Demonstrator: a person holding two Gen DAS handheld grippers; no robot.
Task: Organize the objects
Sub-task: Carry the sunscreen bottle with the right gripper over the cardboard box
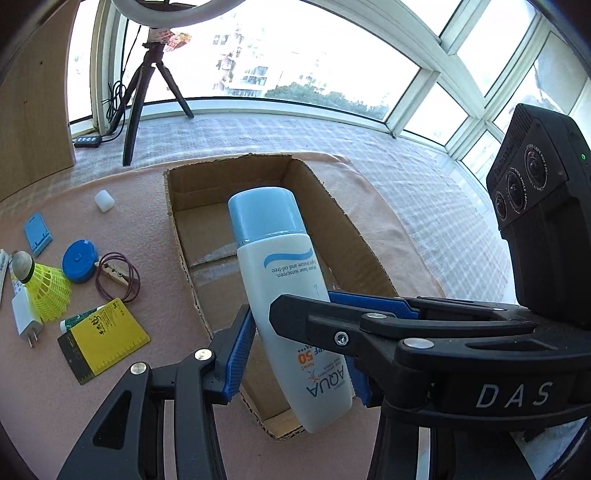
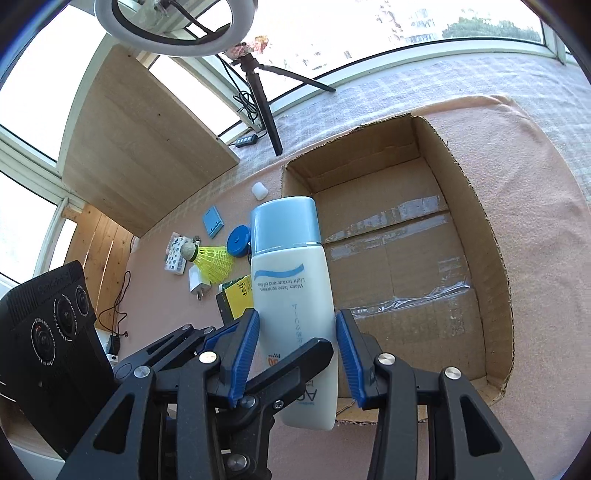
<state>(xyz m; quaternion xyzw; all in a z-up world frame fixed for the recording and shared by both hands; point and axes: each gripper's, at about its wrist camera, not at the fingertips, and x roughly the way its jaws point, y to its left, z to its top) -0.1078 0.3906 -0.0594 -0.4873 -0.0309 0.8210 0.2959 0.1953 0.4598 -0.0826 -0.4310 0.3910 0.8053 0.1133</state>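
Cardboard box [image 2: 491, 236] at centre-right holds nothing yet; bottle [image 1: 284, 295] held over its near edge w/ both grippers, left [image 1: 295, 354] & right [image 2: 299, 354], closed on it, while shuttlecock [image 1: 44, 288], tape [image 1: 79, 260] etc wait at left.

Bright daylight pours through a curved bank of white-framed windows [image 1: 332, 66], with apartment blocks and treetops visible outside. A pale checked covering [image 1: 258, 136] lines the sill area beneath the glass, with a pink cloth [image 2: 535, 258] spread over it. A ring light [image 2: 166, 33] stands on a dark tripod [image 1: 140, 96] beside a light wood panel [image 2: 140, 147].
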